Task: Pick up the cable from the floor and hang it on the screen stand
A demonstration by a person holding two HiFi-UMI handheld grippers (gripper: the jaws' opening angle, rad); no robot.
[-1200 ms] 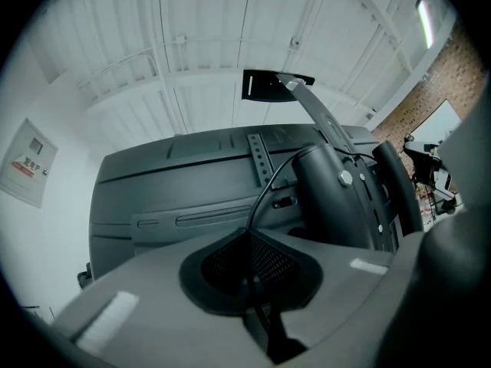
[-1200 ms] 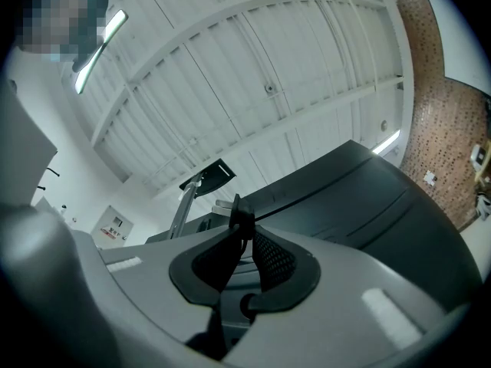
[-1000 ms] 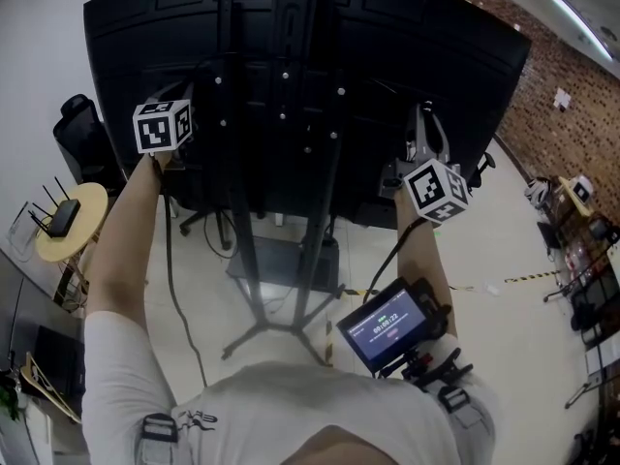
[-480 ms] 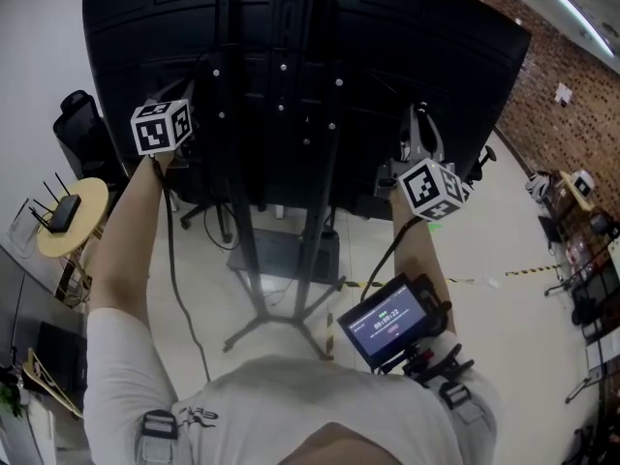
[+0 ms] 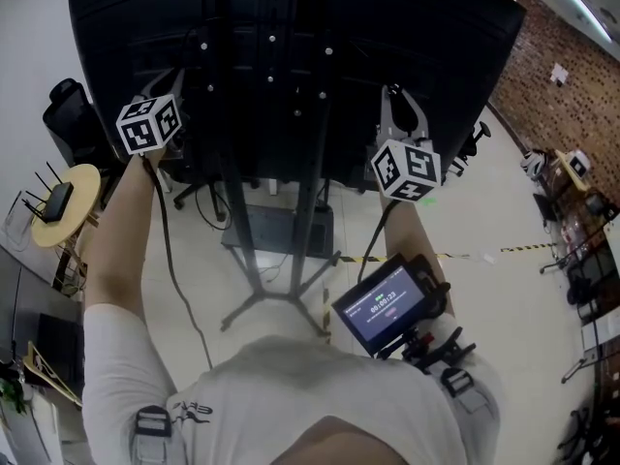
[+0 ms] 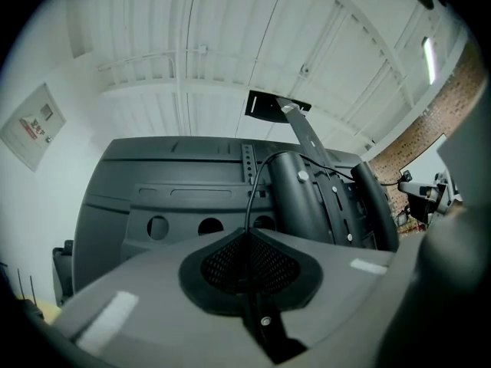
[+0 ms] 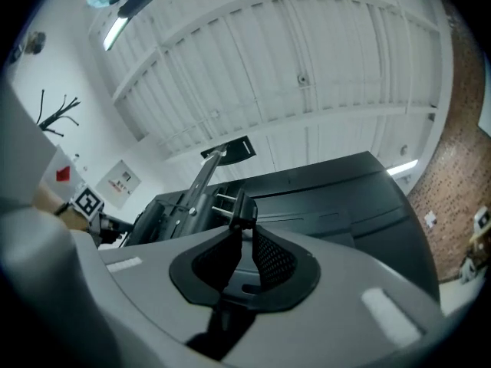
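The back of the big black screen (image 5: 407, 37) fills the head view, on its black stand (image 5: 308, 187). My left gripper (image 5: 174, 105) is raised at the screen's left side and shut on a thin black cable (image 6: 251, 190). That cable arcs from the pads toward the stand post (image 6: 299, 198) and also hangs down past my left arm (image 5: 167, 250). My right gripper (image 5: 397, 114) is up at the stand's right. In the right gripper view it (image 7: 239, 228) is shut on the cable's black plug end (image 7: 242, 208), near the stand bracket (image 7: 192, 198).
A round wooden table (image 5: 82, 187) with a router and a black chair (image 5: 68, 114) stand at the left. A small monitor (image 5: 386, 303) rides on my right forearm. The stand's legs (image 5: 276, 303) spread on the pale floor. A brick wall (image 5: 572, 85) and striped floor tape (image 5: 523, 250) lie to the right.
Both grippers have risen a little toward the back of the screen, the right one moving left toward the stand. Both grips are unchanged.
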